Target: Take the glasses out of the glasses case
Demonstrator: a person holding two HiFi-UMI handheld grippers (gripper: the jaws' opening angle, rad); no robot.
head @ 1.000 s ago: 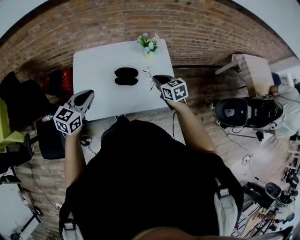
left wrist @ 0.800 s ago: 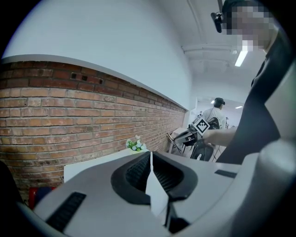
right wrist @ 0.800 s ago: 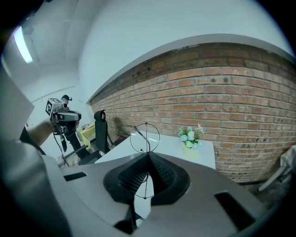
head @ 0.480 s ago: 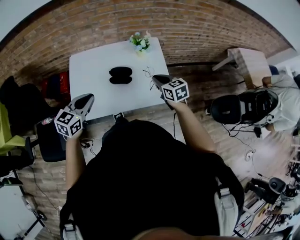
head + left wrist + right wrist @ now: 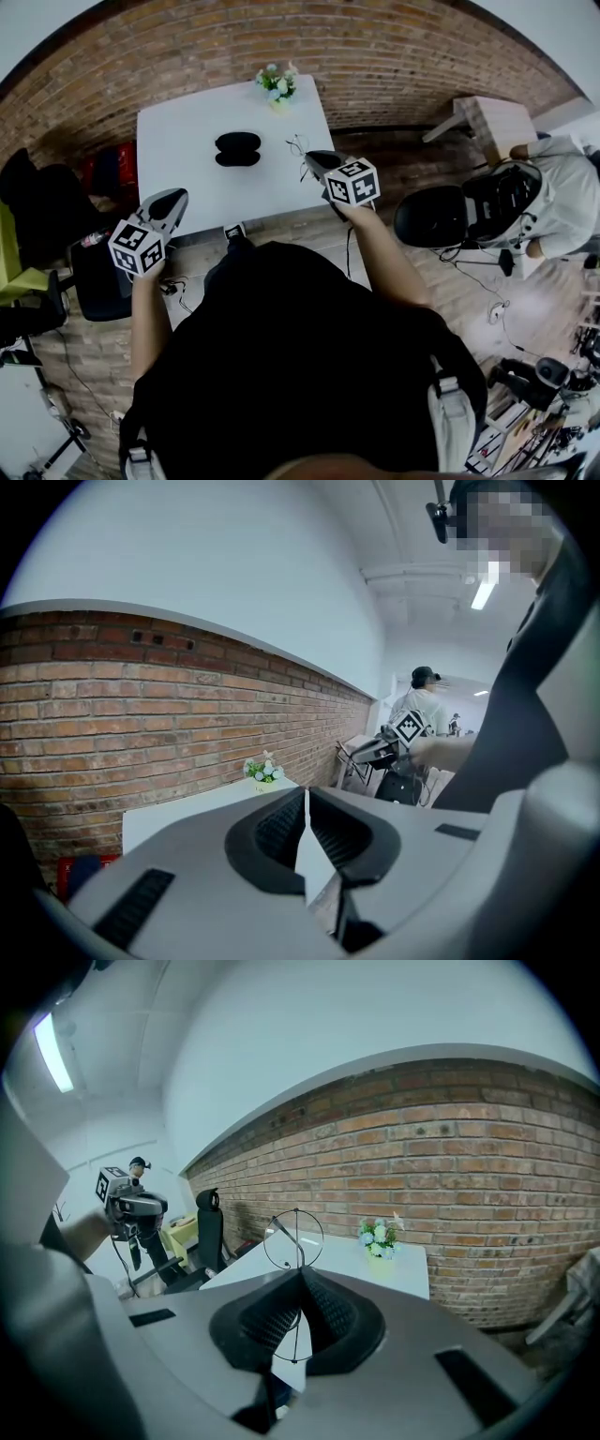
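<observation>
The black glasses case (image 5: 237, 149) lies open on the white table (image 5: 187, 122), its two halves side by side. My right gripper (image 5: 314, 161) hovers at the table's right edge, shut on thin wire-framed glasses (image 5: 297, 145). In the right gripper view the glasses (image 5: 286, 1241) stand pinched between the jaws of my right gripper (image 5: 300, 1274), one round lens above the jaws. My left gripper (image 5: 172, 199) hangs off the table's front left corner; in the left gripper view it (image 5: 306, 797) is shut with nothing in it.
A small pot of flowers (image 5: 277, 84) stands at the table's far edge. A black office chair (image 5: 98, 272) is at the left. A person (image 5: 553, 202) by a dark chair and a small wooden table (image 5: 497, 127) are at the right.
Both grippers hold nearly the same pose, the glasses still in the right one. The table and case sit slightly further left in view. The person at the right has shifted.
</observation>
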